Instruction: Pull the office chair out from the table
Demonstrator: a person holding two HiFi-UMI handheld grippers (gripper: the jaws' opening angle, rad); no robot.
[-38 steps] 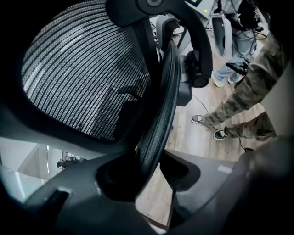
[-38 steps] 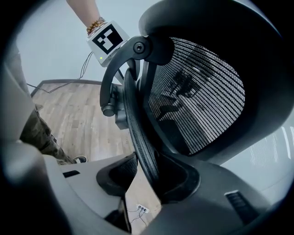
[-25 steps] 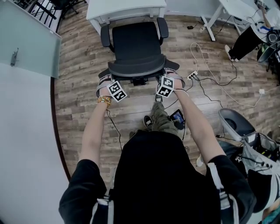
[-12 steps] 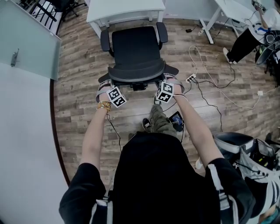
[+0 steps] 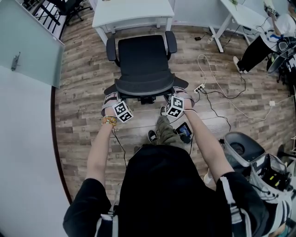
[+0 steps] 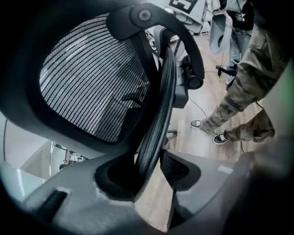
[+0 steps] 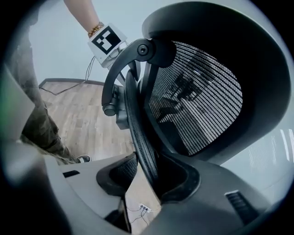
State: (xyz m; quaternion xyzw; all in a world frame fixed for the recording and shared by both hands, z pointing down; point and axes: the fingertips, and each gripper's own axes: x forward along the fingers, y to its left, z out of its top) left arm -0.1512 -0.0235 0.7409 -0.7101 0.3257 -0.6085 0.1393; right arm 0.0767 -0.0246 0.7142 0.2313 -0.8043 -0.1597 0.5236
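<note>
The black mesh office chair [image 5: 142, 58] stands just in front of the white table [image 5: 132, 11], its seat facing the table and its backrest toward me. My left gripper [image 5: 113, 98] is shut on the left edge of the backrest rim [image 6: 154, 137]. My right gripper [image 5: 178, 94] is shut on the right edge of the same rim [image 7: 140, 142]. In both gripper views the ribbed rim sits pinched between the grey jaws, with the mesh back [image 6: 92, 87] filling the frame. The chair's wheels are hidden under the seat.
A white power strip [image 5: 200, 87] with trailing cables lies on the wood floor to the right of the chair. A grey bin [image 5: 240, 148] and bags stand at my right. Another white desk [image 5: 238, 14] and a person [image 5: 261, 41] are at far right; a glass partition [image 5: 27, 41] is at left.
The chair has rolled back from the table toward me, widening the gap at the table edge. Both grippers stayed clamped on the backrest and my feet stepped backward.
</note>
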